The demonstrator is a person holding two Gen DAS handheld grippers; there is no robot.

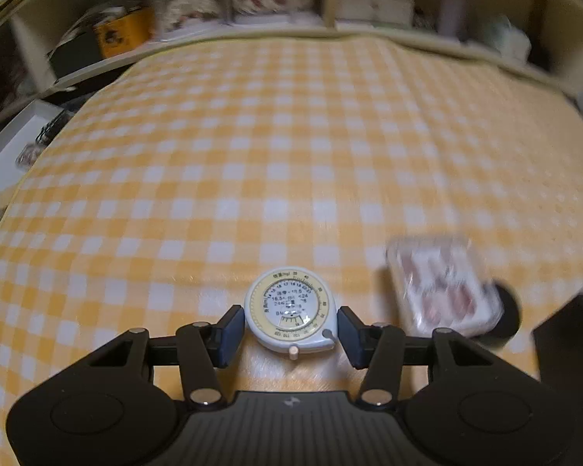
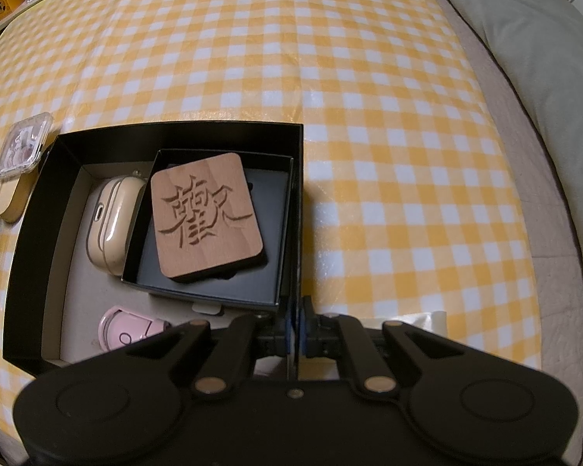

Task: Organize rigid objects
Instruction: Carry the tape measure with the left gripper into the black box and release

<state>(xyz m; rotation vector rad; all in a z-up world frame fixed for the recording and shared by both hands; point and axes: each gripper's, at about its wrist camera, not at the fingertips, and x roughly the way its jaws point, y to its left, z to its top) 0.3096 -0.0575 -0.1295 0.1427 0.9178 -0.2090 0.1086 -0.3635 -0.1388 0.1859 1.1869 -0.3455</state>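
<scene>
Left gripper (image 1: 289,328), fingers apart, brackets a round tape measure (image 1: 290,316) lying on the checked surface (image 1: 291,155). Right gripper (image 2: 296,330) is clamped on the near right wall of the black box (image 2: 29,233); ahead-left inside sits a wooden block (image 2: 206,217) on a smaller tray (image 2: 283,209).

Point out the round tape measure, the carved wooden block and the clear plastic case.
round tape measure (image 1: 290,312), left wrist view, on its dial face.
carved wooden block (image 2: 206,215), right wrist view, on the engraved top.
clear plastic case (image 2: 22,143), right wrist view, on its lid.
</scene>
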